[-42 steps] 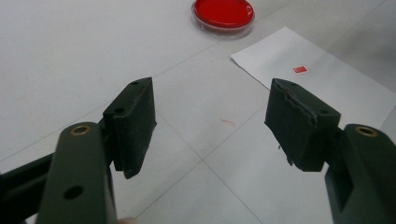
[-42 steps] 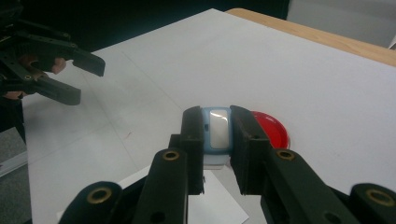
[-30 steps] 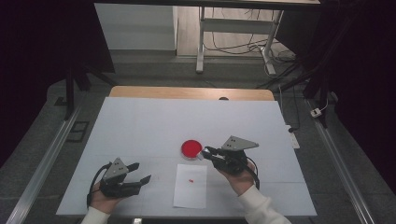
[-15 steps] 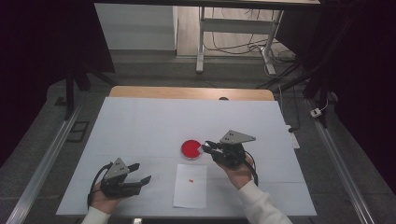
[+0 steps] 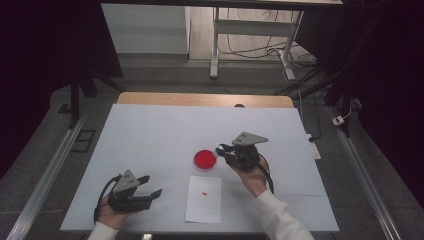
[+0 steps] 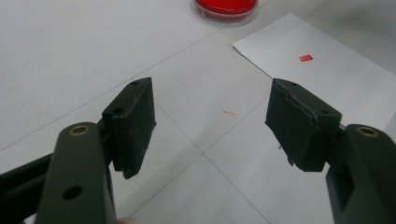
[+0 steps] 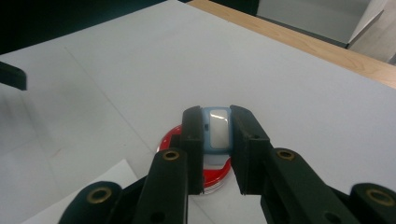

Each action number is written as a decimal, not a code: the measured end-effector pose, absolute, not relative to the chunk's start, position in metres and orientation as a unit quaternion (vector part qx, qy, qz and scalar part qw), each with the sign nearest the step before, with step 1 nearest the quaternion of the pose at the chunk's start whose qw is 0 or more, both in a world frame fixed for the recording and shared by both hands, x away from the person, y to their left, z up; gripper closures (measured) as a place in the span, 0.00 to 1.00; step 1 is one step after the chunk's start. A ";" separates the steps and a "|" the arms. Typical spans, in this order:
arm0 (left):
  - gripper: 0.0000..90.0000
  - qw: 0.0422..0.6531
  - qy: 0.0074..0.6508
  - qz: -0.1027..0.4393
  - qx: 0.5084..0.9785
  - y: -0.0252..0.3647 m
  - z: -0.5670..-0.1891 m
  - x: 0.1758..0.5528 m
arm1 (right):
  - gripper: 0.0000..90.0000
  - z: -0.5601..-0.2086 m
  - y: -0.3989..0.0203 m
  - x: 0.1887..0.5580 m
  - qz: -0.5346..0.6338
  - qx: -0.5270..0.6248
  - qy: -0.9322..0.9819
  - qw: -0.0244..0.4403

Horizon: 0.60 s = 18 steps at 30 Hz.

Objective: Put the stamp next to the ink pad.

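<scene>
Your right gripper [image 7: 217,140] clamps a small blue stamp [image 7: 218,128], hovering over the red ink pad [image 5: 205,159]. The paper [image 5: 204,200] bears one red mark [image 5: 204,193]. Inking and another print look pending. Your left gripper [image 5: 150,192] rests open, apart.

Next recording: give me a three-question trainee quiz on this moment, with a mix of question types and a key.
1. True or false: the right gripper is shut on a small light-blue stamp.
2. Multiple choice: the round red ink pad lies (A) on the white paper sheet, (B) on the table cover just beyond the sheet, (C) between the left gripper's fingers.
3. Short answer: what mark does the paper sheet carry?

Key
1. True: its fingers press both sides of the stamp, above the ink pad.
2. B. The left gripper is open with nothing in it.
3. One small red square print.
</scene>
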<state>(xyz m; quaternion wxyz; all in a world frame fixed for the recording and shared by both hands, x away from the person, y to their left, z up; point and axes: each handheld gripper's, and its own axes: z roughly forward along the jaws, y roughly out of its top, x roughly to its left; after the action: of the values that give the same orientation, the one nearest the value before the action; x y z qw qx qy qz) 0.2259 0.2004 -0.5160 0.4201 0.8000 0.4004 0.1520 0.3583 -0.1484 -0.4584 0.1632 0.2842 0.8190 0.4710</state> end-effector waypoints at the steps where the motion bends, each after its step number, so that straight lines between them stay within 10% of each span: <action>1: 0.36 0.419 0.400 0.152 0.801 0.200 -0.516 0.226 | 0.83 -0.459 -0.148 0.361 0.469 0.286 0.819 0.165; 18: 0.36 0.414 0.398 0.153 0.804 0.199 -0.517 0.226 | 0.83 -0.479 -0.150 0.391 0.432 0.314 0.830 0.163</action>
<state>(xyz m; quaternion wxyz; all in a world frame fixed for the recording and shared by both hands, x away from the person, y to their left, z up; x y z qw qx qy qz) 0.2256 0.1992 -0.5167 0.4140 0.8043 0.3979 0.1532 0.3909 -0.1500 -0.4790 0.1629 0.3136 0.8299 0.4317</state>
